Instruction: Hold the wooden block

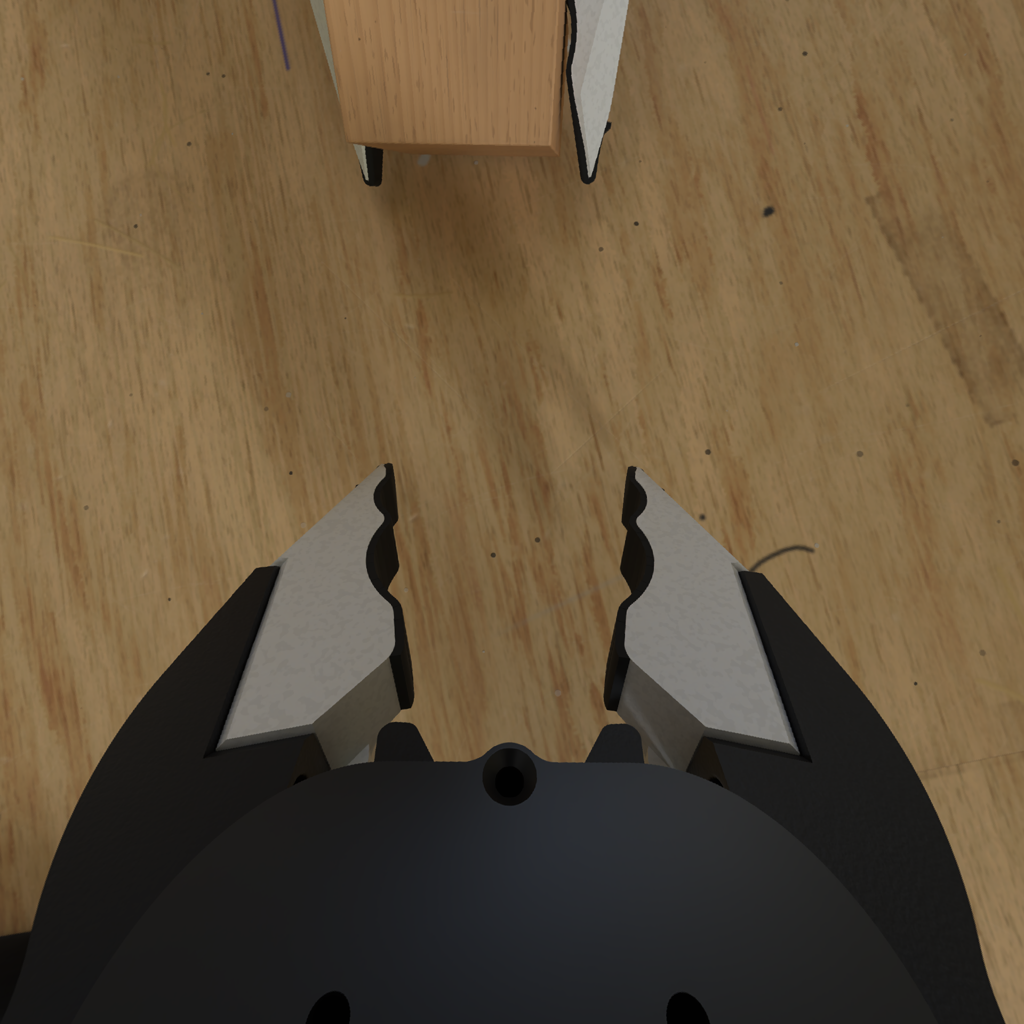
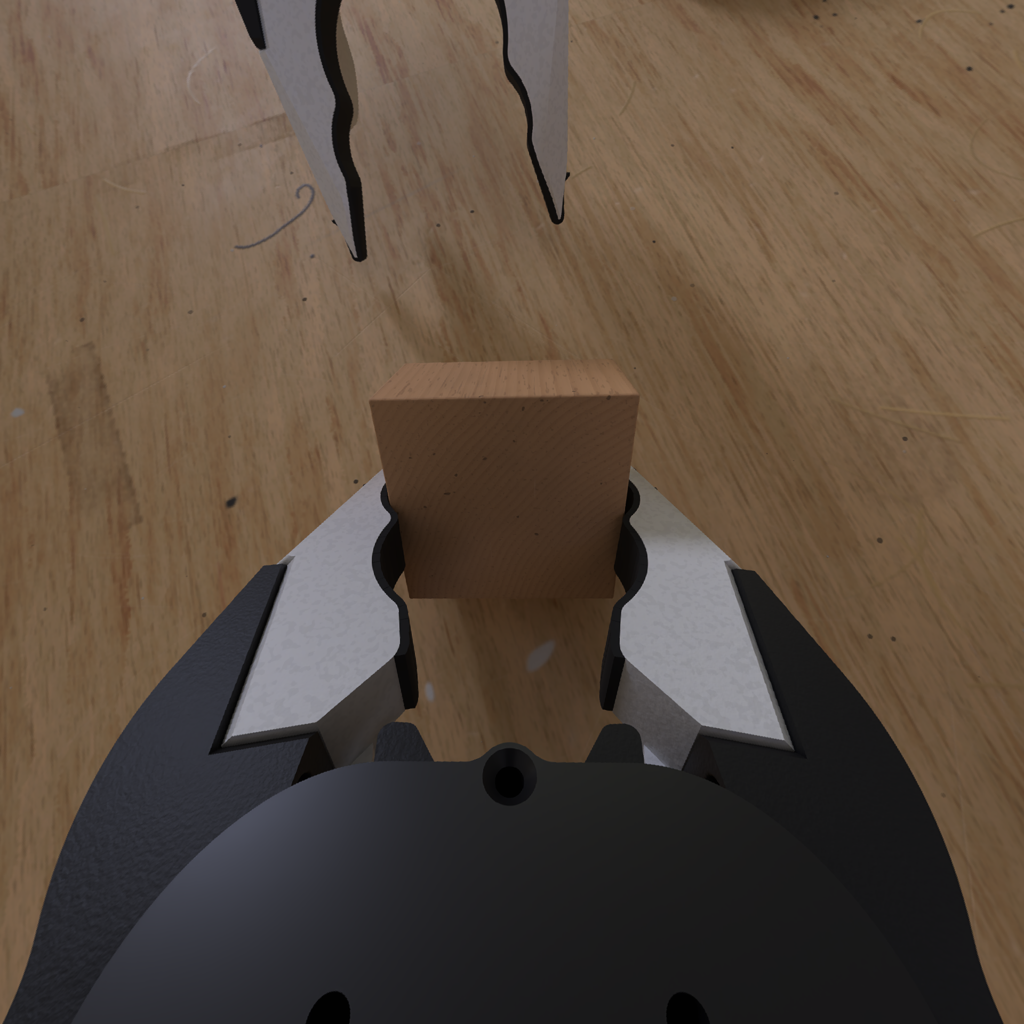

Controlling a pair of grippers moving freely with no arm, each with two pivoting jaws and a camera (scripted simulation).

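The wooden block (image 2: 507, 498) is light brown with a square end face. My right gripper (image 2: 507, 476) is shut on it, with both fingers pressed against its sides. In the left wrist view the same block (image 1: 449, 72) shows at the top, clamped between the right gripper's two fingers (image 1: 593, 111). My left gripper (image 1: 508, 468) is open and empty over the wooden table (image 1: 166, 332), well short of the block. Its fingers (image 2: 332, 138) hang into the top of the right wrist view, beyond the block.
The wooden table (image 2: 831, 332) fills both views, marked with small dark specks and a thin curled scratch (image 2: 282, 221). Nothing else stands on it.
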